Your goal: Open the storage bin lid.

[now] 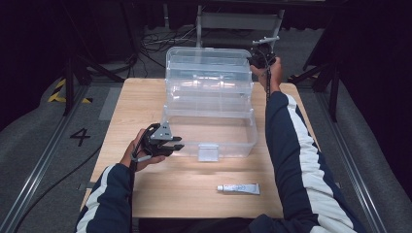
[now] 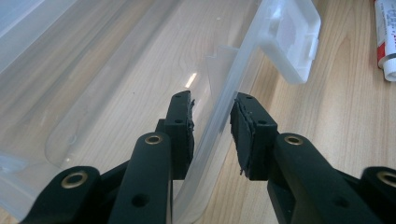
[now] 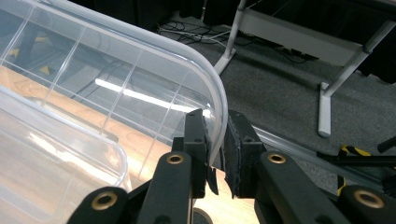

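Observation:
A clear plastic storage box [image 1: 214,133] stands open on the wooden table [image 1: 184,194], its lid [image 1: 209,60] raised at the back. My left gripper [image 1: 176,143] is at the box's front left corner. In the left gripper view my left gripper [image 2: 212,100] straddles the front wall [image 2: 236,65], one pad inside the box and one outside, shut on it. My right gripper [image 1: 258,57] is up at the lid's far right corner. In the right gripper view my right gripper [image 3: 215,116] is shut on the lid's curved rim [image 3: 215,88].
The box's white latch [image 1: 208,152] hangs at the middle of the front wall, and the latch [image 2: 293,37] is just ahead of my left jaws. A white tube [image 1: 238,189] lies near the table's front edge. Beyond the table's far side are stand legs [image 3: 327,93] and cables on the floor.

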The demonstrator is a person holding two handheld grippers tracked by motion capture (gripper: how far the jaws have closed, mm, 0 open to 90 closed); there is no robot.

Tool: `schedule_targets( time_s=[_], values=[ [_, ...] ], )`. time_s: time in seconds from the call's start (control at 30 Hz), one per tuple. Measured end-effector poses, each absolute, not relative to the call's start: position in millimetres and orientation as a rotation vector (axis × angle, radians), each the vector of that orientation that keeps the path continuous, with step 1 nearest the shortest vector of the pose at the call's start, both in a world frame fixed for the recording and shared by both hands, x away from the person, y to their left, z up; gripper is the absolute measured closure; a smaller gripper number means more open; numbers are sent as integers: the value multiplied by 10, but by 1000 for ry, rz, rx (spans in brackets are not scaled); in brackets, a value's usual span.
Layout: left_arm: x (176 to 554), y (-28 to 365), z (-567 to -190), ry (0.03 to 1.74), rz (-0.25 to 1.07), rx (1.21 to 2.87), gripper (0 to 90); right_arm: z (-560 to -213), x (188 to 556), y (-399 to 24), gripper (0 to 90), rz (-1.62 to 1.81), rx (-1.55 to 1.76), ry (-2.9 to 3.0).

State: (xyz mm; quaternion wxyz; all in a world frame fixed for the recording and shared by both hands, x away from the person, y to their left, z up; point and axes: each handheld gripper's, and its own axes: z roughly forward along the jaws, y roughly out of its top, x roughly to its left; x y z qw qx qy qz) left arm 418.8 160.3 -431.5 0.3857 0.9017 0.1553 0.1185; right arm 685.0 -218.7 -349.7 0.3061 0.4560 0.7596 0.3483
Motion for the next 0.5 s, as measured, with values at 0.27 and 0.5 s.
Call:
schedule_targets(
  time_s=[0.27,0.5],
  values=[
    [4185,1603,-4318,389,307,2296,694,-3538,6919,-2203,800,909,1218,2050],
    [4188,1613,-4322,388,295,2292,680,-3675,6981,-2238,787,835,1271,2092]
  ],
)
